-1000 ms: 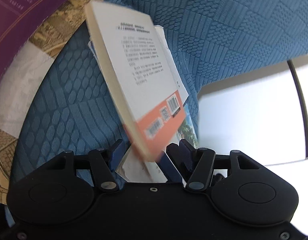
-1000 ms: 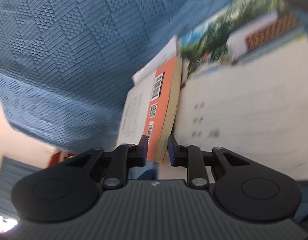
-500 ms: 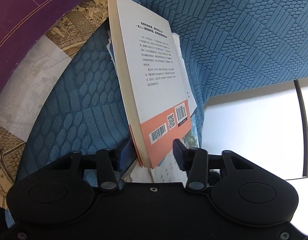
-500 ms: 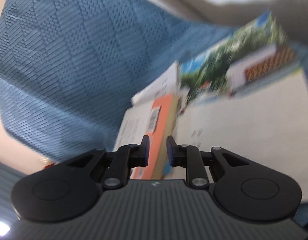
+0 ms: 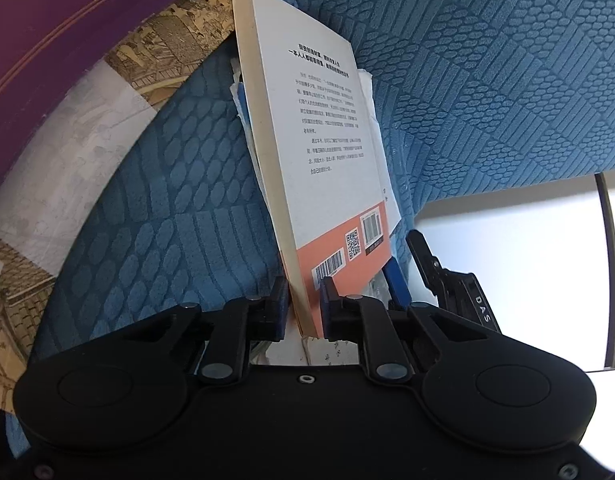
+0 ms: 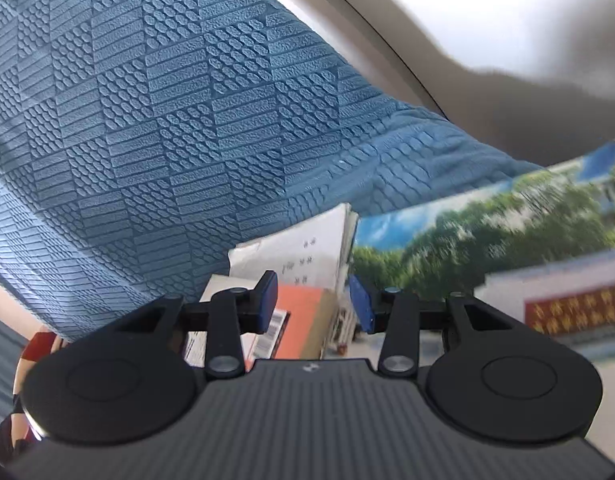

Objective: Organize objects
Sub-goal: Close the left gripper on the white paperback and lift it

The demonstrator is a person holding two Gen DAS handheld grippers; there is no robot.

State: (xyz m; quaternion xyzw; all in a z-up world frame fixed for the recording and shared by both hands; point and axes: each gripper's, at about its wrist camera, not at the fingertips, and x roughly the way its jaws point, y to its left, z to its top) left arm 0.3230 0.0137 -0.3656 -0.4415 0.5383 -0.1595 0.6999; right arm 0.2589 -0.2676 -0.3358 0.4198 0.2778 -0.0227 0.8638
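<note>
A white paperback with an orange band and barcodes [image 5: 315, 152] stands on edge on the blue textured sofa cushion [image 5: 167, 220], leaning on loose white papers [image 5: 371, 128]. My left gripper [image 5: 303, 304] is closing on its lower orange corner, and both pads touch the covers. In the right wrist view the same book's orange corner [image 6: 303, 316] lies low between the jaws of my right gripper [image 6: 311, 304]. Those jaws are opening and neither pad touches it. The right gripper's fingers [image 5: 395, 284] show beside the book in the left wrist view.
A purple book [image 5: 47, 40] lies on a large illustrated beige sheet [image 5: 167, 48] at the left. A booklet with a tree-and-building photo cover [image 6: 487, 248] and white papers [image 6: 307, 252] lie beside the paperback. The blue sofa back [image 6: 187, 100] rises behind.
My left jaws have closed in onto the paperback's lower corner. My right jaws have let go of the book, spread apart and shifted sideways off it.
</note>
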